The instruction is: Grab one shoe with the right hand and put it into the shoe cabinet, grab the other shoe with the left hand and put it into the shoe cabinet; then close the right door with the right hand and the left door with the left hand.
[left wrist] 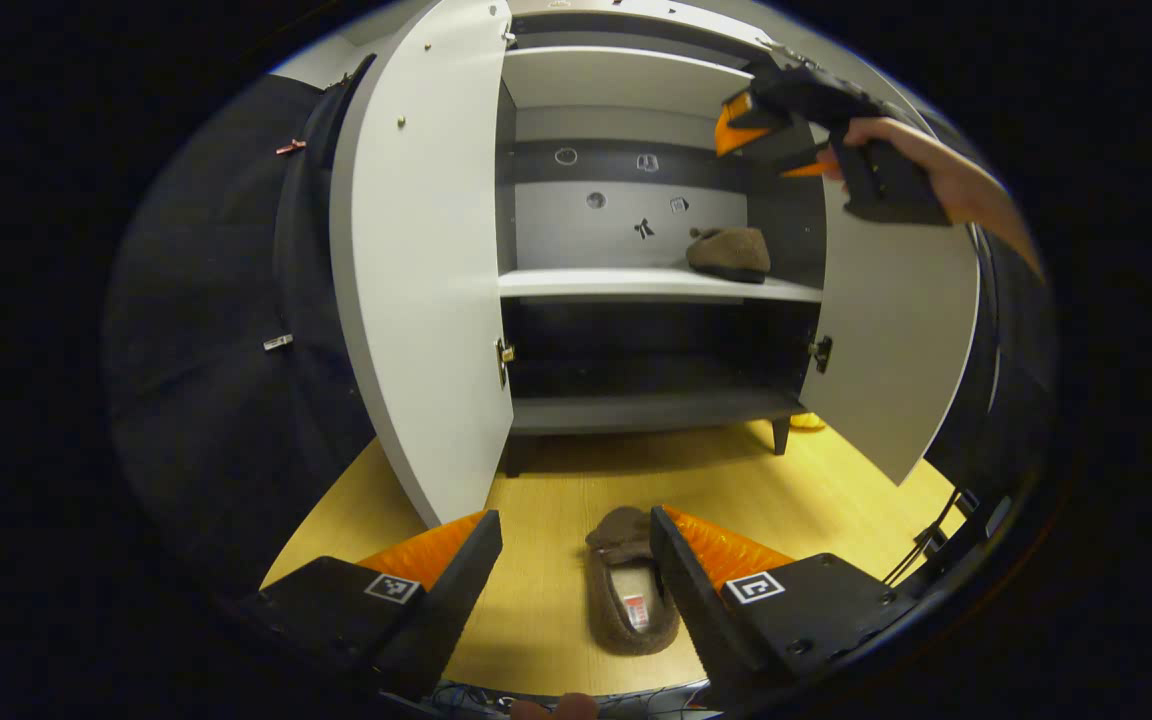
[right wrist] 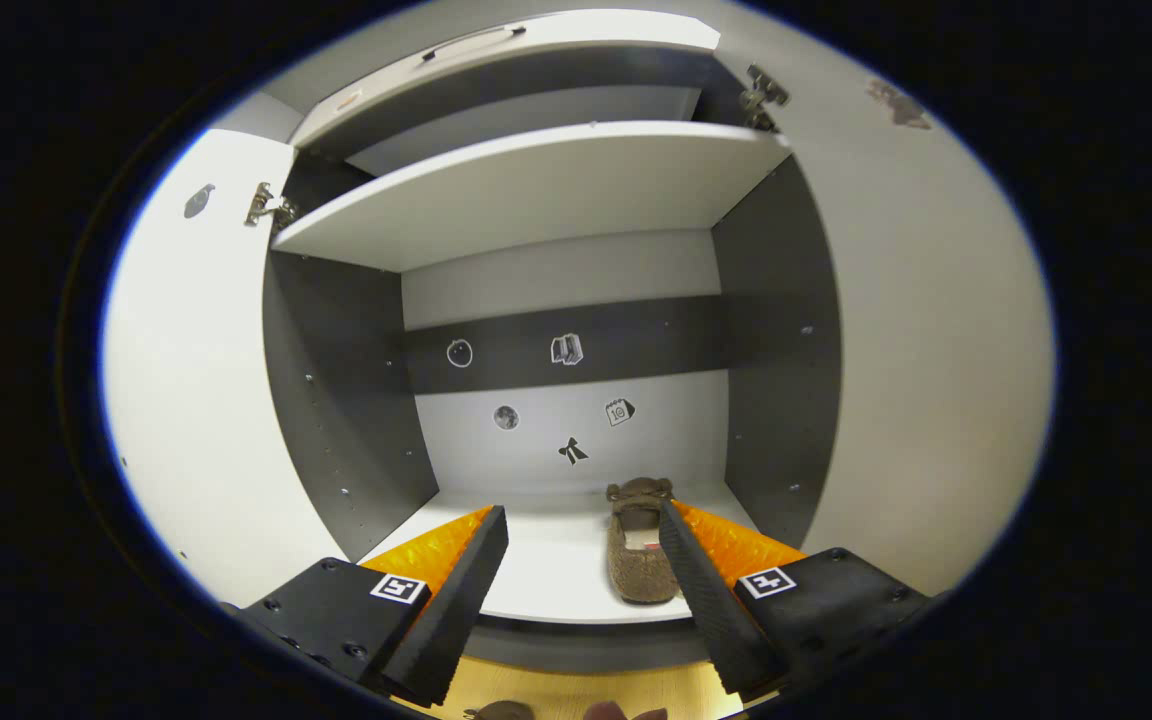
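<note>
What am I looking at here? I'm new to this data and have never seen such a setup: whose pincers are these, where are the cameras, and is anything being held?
No robot here: a person holds a two-finger gripper in each hand, and a fisheye camera rides on each, looking forward along its fingers.

The left gripper view looks from low down at the shoe cabinet, both doors open. The left gripper is open above the wooden floor, with a brown slipper lying between its fingers, not gripped. Higher up, a hand holds the right gripper by the cabinet.

The right gripper view is up close to the cabinet. That gripper is open too, holding nothing. The other slipper already lies on the middle shelf, near its right side.

So one shoe is stored, one waits on the floor.
</note>
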`<state>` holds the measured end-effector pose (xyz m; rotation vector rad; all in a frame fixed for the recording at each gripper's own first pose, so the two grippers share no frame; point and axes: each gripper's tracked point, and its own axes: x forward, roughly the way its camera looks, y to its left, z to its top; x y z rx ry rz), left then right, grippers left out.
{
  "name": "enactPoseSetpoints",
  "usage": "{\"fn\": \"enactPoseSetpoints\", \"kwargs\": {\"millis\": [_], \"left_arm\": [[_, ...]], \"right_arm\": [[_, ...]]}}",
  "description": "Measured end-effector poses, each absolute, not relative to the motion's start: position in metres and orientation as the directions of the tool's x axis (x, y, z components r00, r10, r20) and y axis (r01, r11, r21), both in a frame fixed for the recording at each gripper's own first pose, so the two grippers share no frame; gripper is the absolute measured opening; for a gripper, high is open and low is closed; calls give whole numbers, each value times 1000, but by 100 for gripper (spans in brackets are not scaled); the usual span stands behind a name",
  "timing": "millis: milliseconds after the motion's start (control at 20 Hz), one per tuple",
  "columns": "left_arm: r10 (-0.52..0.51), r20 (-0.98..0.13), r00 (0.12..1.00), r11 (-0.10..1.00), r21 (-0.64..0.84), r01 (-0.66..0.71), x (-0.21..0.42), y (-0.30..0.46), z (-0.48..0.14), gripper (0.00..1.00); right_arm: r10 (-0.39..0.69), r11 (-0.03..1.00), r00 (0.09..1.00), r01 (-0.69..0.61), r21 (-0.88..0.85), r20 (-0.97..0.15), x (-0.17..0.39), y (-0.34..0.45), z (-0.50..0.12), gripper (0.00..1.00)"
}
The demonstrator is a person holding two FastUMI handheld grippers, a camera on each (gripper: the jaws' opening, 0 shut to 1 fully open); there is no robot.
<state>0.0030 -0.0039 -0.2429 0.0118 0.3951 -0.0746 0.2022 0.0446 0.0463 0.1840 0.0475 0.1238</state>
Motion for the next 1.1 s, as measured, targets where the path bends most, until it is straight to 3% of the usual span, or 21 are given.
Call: {"fn": "enactPoseSetpoints", "kwargs": {"millis": [300, 750, 850, 900, 1050, 1100], "left_arm": [[-158, -477, 865, 987, -45, 156, 21, -23, -324, 95], [-139, -572, 808, 980, 37, 195, 73, -29, -413, 90], [-156, -573, 805, 979, 17, 202, 85, -35, -418, 81], [-150, -569, 809, 980, 22, 197, 93, -35, -422, 69], [-147, -566, 811, 979, 36, 202, 109, -38, -428, 65], [-154, -565, 810, 977, 34, 209, 113, -41, -429, 58]], "right_arm": [[119, 979, 993, -121, 164, 25, 129, 22, 61, 100], [102, 992, 995, -101, 80, -12, 70, -11, 41, 98], [90, 994, 996, -88, 59, -22, 66, -18, 33, 98], [80, 996, 996, -79, 37, -33, 67, -22, 27, 98], [77, 997, 994, -75, 24, -82, 64, -24, 11, 98], [80, 996, 993, -77, 33, -85, 64, -25, 11, 99]]}}
